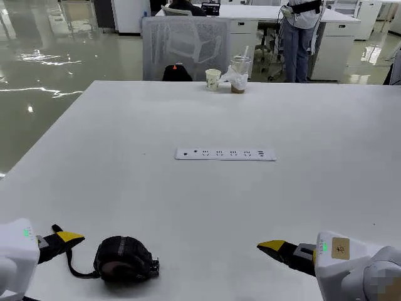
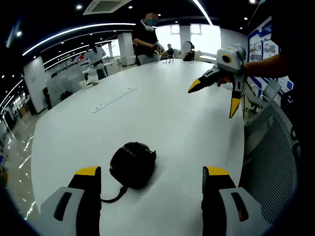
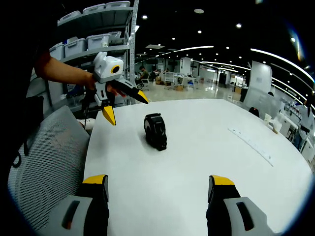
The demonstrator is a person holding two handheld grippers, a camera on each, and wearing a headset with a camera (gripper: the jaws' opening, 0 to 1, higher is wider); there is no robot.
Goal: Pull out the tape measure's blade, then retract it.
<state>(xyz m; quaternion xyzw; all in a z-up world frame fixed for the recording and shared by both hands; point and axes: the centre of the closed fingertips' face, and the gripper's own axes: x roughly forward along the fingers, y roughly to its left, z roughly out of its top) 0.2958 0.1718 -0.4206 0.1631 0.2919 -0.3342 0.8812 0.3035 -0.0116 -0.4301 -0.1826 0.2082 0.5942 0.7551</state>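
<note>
A black tape measure [image 1: 124,258] lies on the white table [image 1: 207,200] near its front left edge, with a black wrist loop trailing to its left. My left gripper [image 1: 59,241] is just left of it, open; the tape measure [image 2: 133,163] sits a short way ahead of its yellow-tipped jaws. My right gripper [image 1: 272,247] hovers open at the front right, well apart from the tape measure [image 3: 155,131]. No blade is out of the case. Each gripper appears in the other's view, the right gripper [image 2: 216,93] and the left gripper [image 3: 123,101], both with jaws spread.
A white power strip [image 1: 225,153] lies at the table's middle. Cups and a crumpled bag [image 1: 233,76] stand at the far edge. A grey mesh chair [image 1: 185,47] is behind the table, and a person [image 1: 301,34] stands beyond.
</note>
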